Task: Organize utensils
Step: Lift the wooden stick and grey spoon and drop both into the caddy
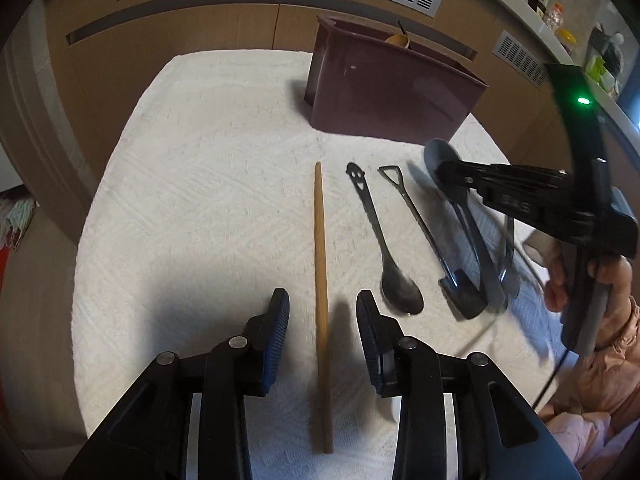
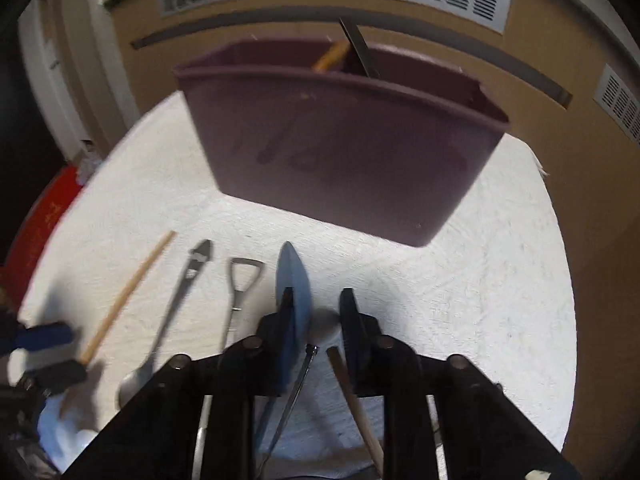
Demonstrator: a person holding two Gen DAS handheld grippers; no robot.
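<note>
Two grippers work over a white towel [image 1: 192, 184] on which loose utensils lie side by side. The left gripper [image 1: 322, 320] is wide open and holds nothing; its blue pads straddle the lower part of a wooden stick [image 1: 321, 280] without touching it. At 1 o'clock of that gripper lie a black spoon [image 1: 384, 248] with a face cut into its handle end, then a shovel-handled spoon [image 1: 420, 224], then a grey-blue spoon [image 1: 460, 208] furthest toward 3 o'clock.

The right gripper [image 2: 318, 314] is also open. Its left finger stands against the grey-blue spoon's bowl [image 2: 294, 280], while its right finger is apart from it, so nothing is clamped. A second wooden handle [image 2: 352, 392] and a thin metal rod [image 2: 296, 384] pass beneath the fingers.

The step in hand appears to be the pick-up: each gripper is lined up on one utensil. The next move likely calls for lowering, closing squarely on the handle, then lifting toward the bin.

The maroon bin [image 1: 384, 92] stands at 12 o'clock on the towel, well apart from the loose utensils. From its rim project a yellow-orange piece [image 2: 330, 58] and a dark flat handle [image 2: 358, 46]; its remaining contents are hidden by the wall.
</note>
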